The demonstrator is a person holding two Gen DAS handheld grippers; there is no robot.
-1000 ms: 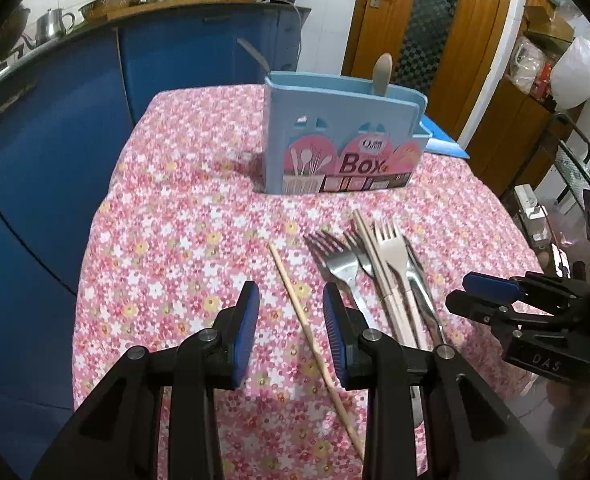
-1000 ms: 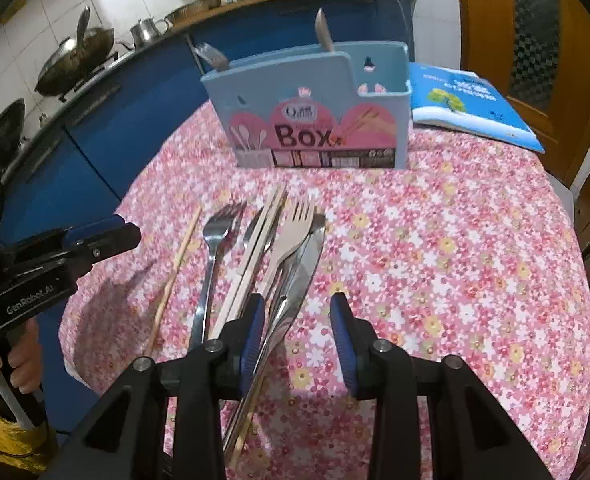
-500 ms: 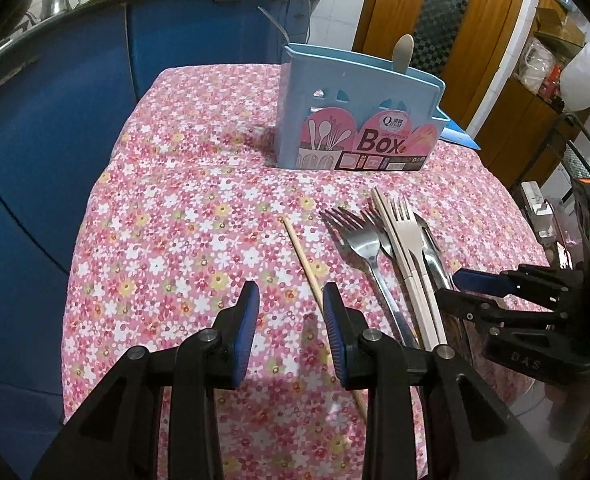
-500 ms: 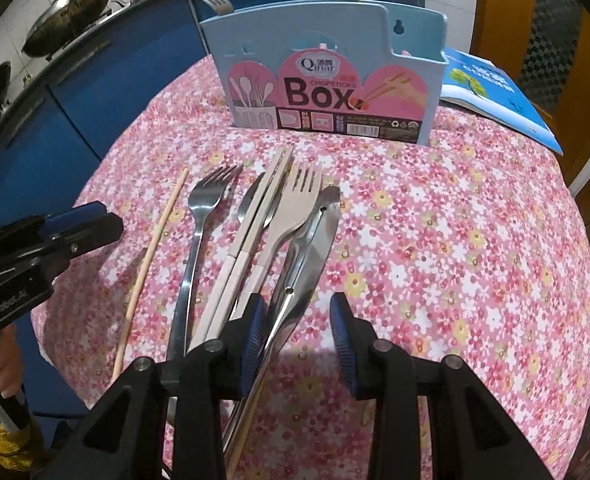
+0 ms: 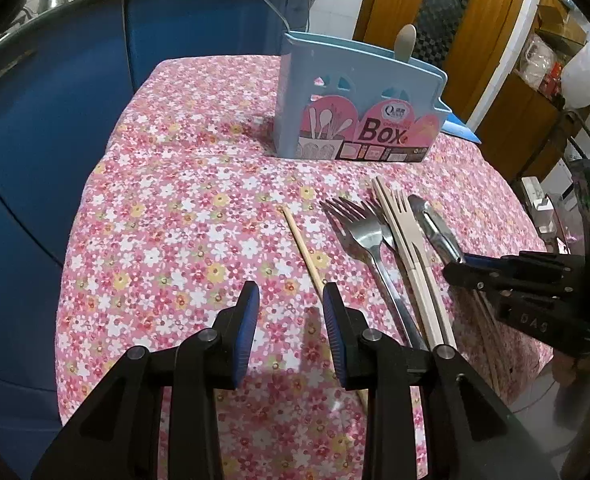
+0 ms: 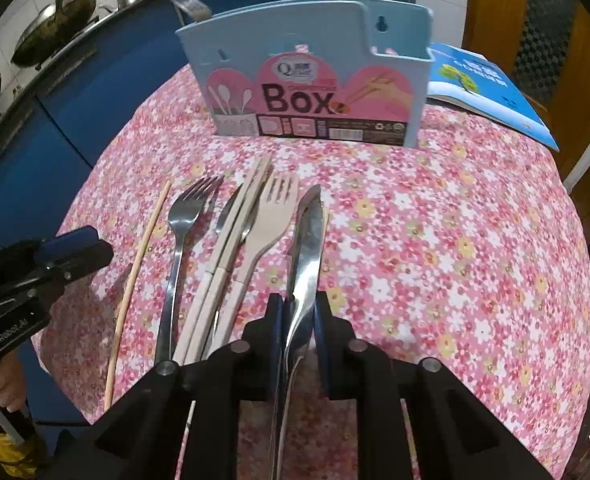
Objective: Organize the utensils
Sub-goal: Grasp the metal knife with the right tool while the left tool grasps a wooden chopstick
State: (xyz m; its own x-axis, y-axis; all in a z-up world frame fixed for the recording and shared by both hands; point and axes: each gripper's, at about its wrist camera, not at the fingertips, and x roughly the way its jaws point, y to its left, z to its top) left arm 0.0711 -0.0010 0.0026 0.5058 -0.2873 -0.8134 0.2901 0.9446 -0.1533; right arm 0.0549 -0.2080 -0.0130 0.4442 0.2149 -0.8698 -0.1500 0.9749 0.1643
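A light blue utensil box [image 6: 311,76] labelled "Box" stands on the flowered tablecloth [image 6: 455,248], with a fork and a spoon handle sticking out; it also shows in the left wrist view [image 5: 359,104]. In front lie a single wooden chopstick [image 6: 139,256], a steel fork [image 6: 179,236], beige chopsticks [image 6: 231,256], a beige fork [image 6: 263,232] and steel tongs [image 6: 307,252]. My right gripper [image 6: 298,312] is shut on the steel tongs near their rear end. My left gripper [image 5: 291,312] is open just above the wooden chopstick [image 5: 307,252].
A blue booklet [image 6: 483,84] lies at the table's back right. Blue cabinets [image 5: 55,112] with pots on top stand to the left. A wooden door [image 5: 435,8] is behind. The table edge drops off close to both grippers.
My right gripper has moved forward and closed on the steel tongs. My left gripper has shifted a little forward over the wooden chopstick and stays open.
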